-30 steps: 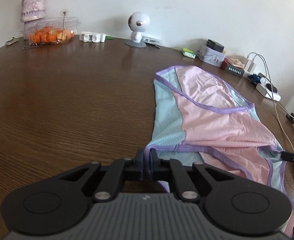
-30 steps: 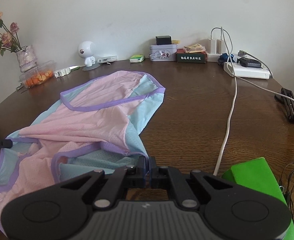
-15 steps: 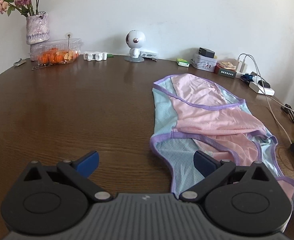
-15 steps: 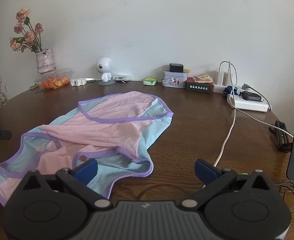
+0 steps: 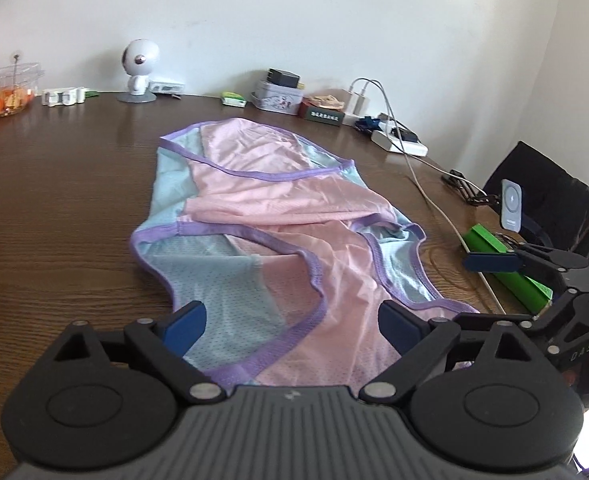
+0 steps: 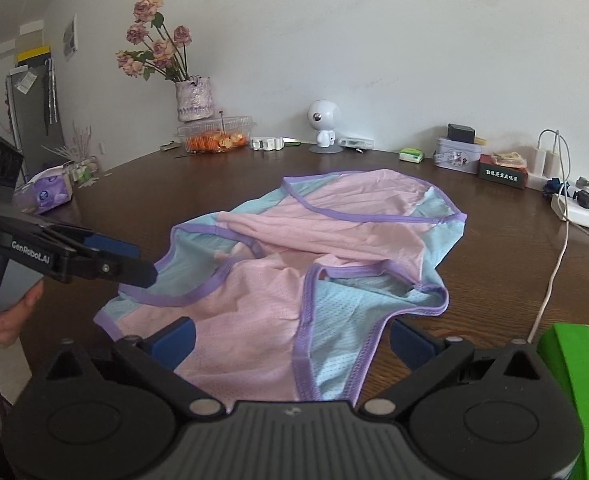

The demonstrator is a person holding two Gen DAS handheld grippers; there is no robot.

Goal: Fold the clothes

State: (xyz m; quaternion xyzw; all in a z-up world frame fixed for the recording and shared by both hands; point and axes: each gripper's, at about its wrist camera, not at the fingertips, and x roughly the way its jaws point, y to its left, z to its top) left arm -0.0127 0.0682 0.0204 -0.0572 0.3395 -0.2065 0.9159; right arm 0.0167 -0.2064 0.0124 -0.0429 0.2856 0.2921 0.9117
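A pink and light-blue mesh garment [image 5: 278, 216] with purple trim lies rumpled on the brown wooden table [image 5: 54, 200]. My left gripper [image 5: 290, 320] hovers over its near hem. Its jaws are closing, the cloth lies below and between the blue pads, and neither pad presses on it. From the other side, my right gripper [image 6: 292, 340] stands open over the garment [image 6: 314, 264], gripping nothing. The left gripper's fingers [image 6: 110, 260] reach in at the garment's left edge, held by a hand. One of the right gripper's fingers [image 5: 490, 262] shows at the garment's right.
Along the table's back stand a vase of flowers [image 6: 194, 100], a clear box of orange food [image 6: 214, 138], a white round-headed figure [image 6: 324, 120] and small tins. A power strip with a white cable [image 6: 554, 260] and a green block [image 6: 574, 380] lie right; a tissue pack [image 6: 46, 194] lies left.
Both grippers were shut on the garment's purple hem and have let it go and opened wide. Both have swung inward over the garment, so each now sees the other.
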